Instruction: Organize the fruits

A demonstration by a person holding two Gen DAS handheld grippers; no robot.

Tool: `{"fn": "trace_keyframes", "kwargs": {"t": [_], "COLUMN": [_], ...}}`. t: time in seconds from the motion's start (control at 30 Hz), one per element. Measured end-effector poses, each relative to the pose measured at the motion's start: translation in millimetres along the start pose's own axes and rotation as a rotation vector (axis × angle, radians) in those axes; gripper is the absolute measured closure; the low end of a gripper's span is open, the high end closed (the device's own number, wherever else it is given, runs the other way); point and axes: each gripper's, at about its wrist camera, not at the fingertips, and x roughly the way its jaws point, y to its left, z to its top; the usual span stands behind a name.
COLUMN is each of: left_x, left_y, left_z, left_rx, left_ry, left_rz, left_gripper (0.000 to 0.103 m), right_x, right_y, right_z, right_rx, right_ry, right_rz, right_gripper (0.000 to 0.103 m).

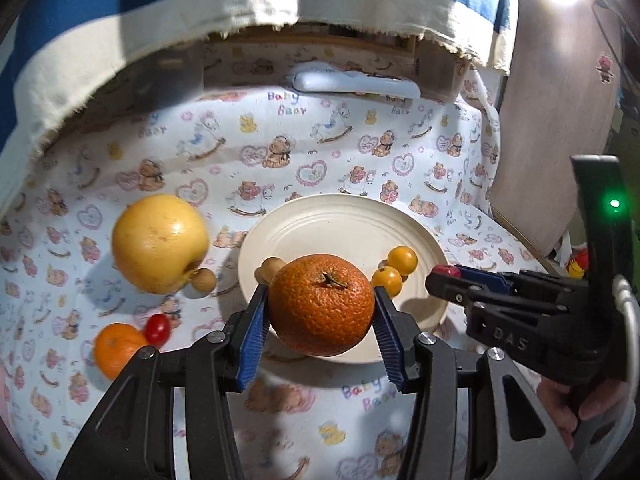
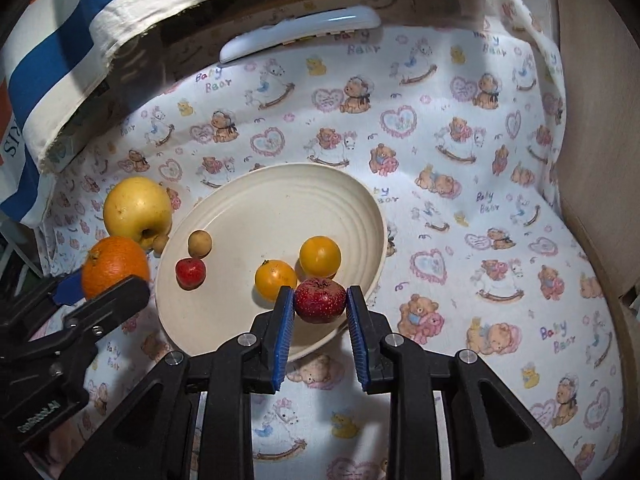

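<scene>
My left gripper (image 1: 320, 300) is shut on a large orange (image 1: 321, 305) and holds it above the near rim of a cream plate (image 1: 344, 224). My right gripper (image 2: 320, 300) is shut on a small dark red fruit (image 2: 320, 300) over the plate's near rim (image 2: 280, 196). On the plate lie two yellow round fruits (image 2: 320, 257), a small red fruit (image 2: 191, 273) and a small tan fruit (image 2: 199, 243). A yellow apple (image 1: 159, 243) lies left of the plate, with a tan fruit (image 1: 204, 280), a red cherry tomato (image 1: 157, 329) and a second orange (image 1: 116, 349) nearby on the cloth.
A bear-print cloth (image 2: 460, 184) covers the table. A white remote-like object (image 2: 300, 32) lies at the back. A blue and cream fabric (image 1: 160, 20) hangs over the far edge. A wooden board (image 1: 560, 120) stands at the right.
</scene>
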Motion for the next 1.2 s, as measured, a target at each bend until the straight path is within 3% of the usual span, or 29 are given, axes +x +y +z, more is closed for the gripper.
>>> {"fn": "trace_keyframes", "kwargs": {"t": [0.33, 0.77, 1.2], "left_x": [28.6, 28.2, 35.0], "left_y": [2.6, -8.5, -4.3], "left_z": [-14.2, -16.9, -16.4], "left_rx": [0.030, 0.096, 0.078], "left_ry": [0.059, 0.049, 0.062], "left_rz": [-0.019, -0.010, -0.034], "left_gripper": [0.054, 0.054, 0.054], "right_x": [2.4, 2.1, 3.1], "right_y": [-3.8, -5.0, -3.6], "right_z": [1.1, 1.5, 0.0], "right_rx": [0.000, 0.011, 0.018], "right_ry": [0.007, 0.017, 0.029], "right_rz": [-0.020, -0.039, -0.039], "right_gripper": [0.075, 0.075, 0.075]}}
